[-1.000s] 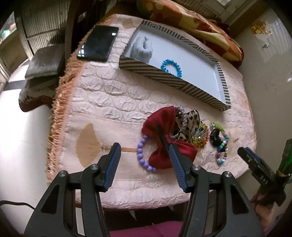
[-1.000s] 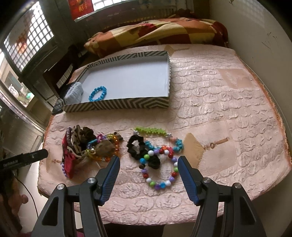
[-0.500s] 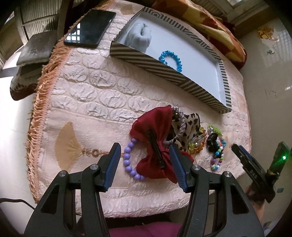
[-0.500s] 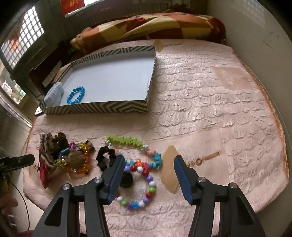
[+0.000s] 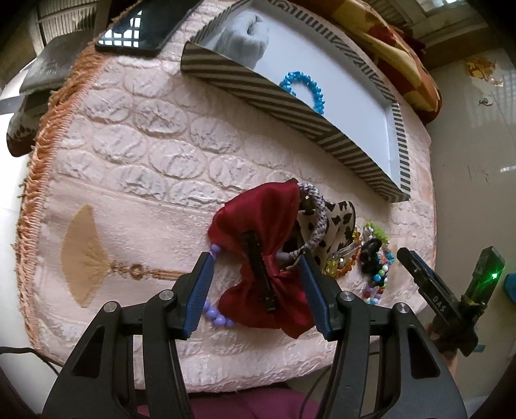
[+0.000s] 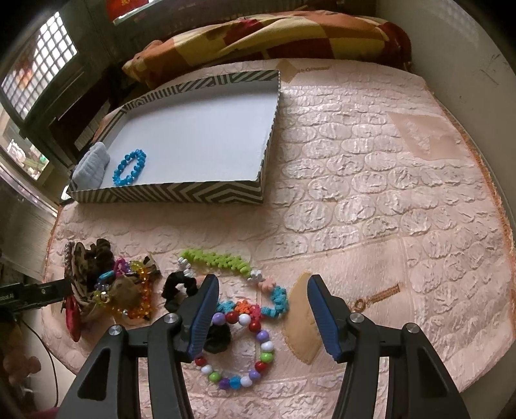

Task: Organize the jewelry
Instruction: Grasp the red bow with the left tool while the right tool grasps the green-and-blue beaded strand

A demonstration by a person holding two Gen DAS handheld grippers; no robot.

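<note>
Left hand-held gripper (image 5: 256,283) hanging released over satin red bow (image 5: 261,258) near quilted surface (image 6: 371,193) front edge. Right hand-held gripper (image 6: 262,309) gaping over round-bead bracelet (image 6: 245,348); open room rightward. Striped tray (image 6: 180,193) holding blue bracelet (image 6: 129,167).

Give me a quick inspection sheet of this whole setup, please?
Surface: pink quilted mattress, fringed edge.
Job's things: striped tray holds blue bead bracelet and grey cloth; red bow clip, purple bead bracelet, multicoloured bead bracelet, green bead string, black scrunchie lie loose.
Clutter: phone beside the tray.
Grippers: left gripper open, fingers astride the bow; right gripper open over the multicoloured bracelet.
Cables: black cable at the lower edge.
Surroundings: patterned blanket, barred window.
</note>
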